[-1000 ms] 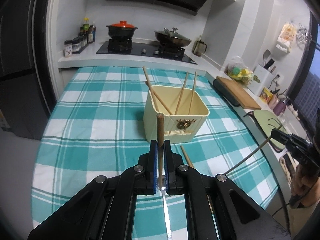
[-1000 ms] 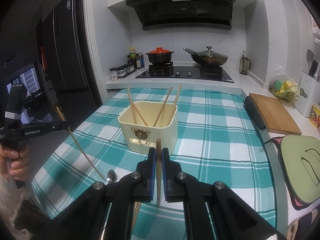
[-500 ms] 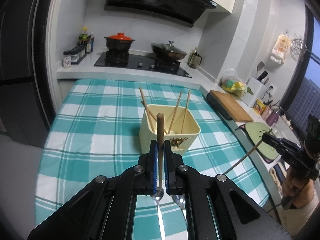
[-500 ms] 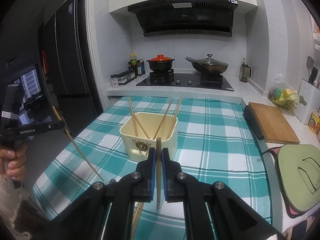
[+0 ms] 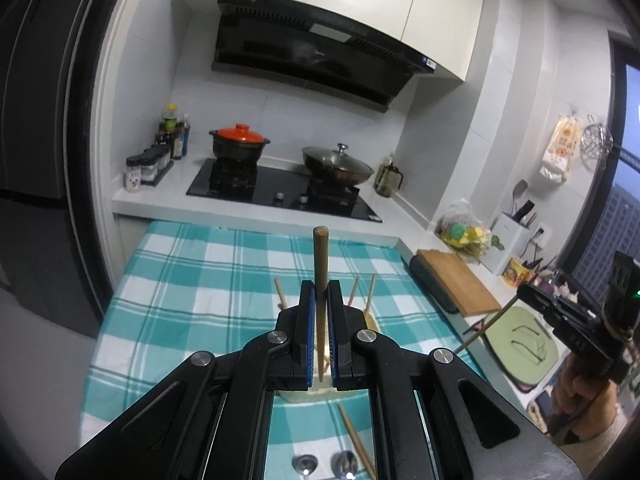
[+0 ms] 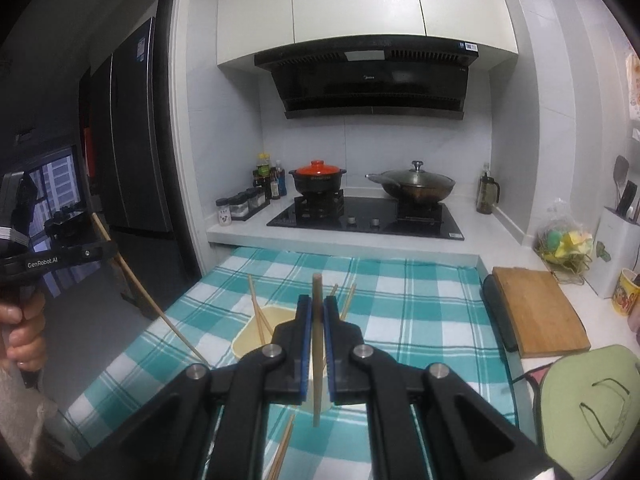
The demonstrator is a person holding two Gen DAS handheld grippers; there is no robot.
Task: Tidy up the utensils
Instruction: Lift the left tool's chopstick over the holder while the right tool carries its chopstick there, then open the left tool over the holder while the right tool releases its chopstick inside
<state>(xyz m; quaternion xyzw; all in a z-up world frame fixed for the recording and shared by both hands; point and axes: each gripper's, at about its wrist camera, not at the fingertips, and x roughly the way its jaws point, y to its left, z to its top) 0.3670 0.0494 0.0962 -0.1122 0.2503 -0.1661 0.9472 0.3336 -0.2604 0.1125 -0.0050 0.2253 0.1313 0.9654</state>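
My left gripper (image 5: pixel 320 292) is shut on a brown wooden chopstick (image 5: pixel 320 256) that stands upright between the blue pads. My right gripper (image 6: pixel 317 304) is shut on a paler chopstick (image 6: pixel 317 360). Both hang above the checked tablecloth (image 5: pixel 192 288). A cream utensil box (image 6: pixel 256 332) with several chopsticks leaning in it sits just beyond and below both grippers, mostly hidden by the fingers. The right wrist view shows the left gripper (image 6: pixel 106 250) at far left, its stick slanting down. One loose chopstick (image 5: pixel 356 440) and two spoons (image 5: pixel 304 464) lie on the cloth near me.
Behind the table is a counter with a hob (image 6: pixel 364 216), a red-lidded pot (image 6: pixel 318 180) and a lidded wok (image 6: pixel 414 186). Spice jars (image 6: pixel 240 206) stand at its left. A wooden cutting board (image 6: pixel 536 312) and a green mat (image 6: pixel 592 396) lie on the right; a dark fridge (image 6: pixel 128 140) stands left.
Both grippers have risen with their chopsticks still held. The cream box has dropped lower in both views and is now largely behind the fingers.
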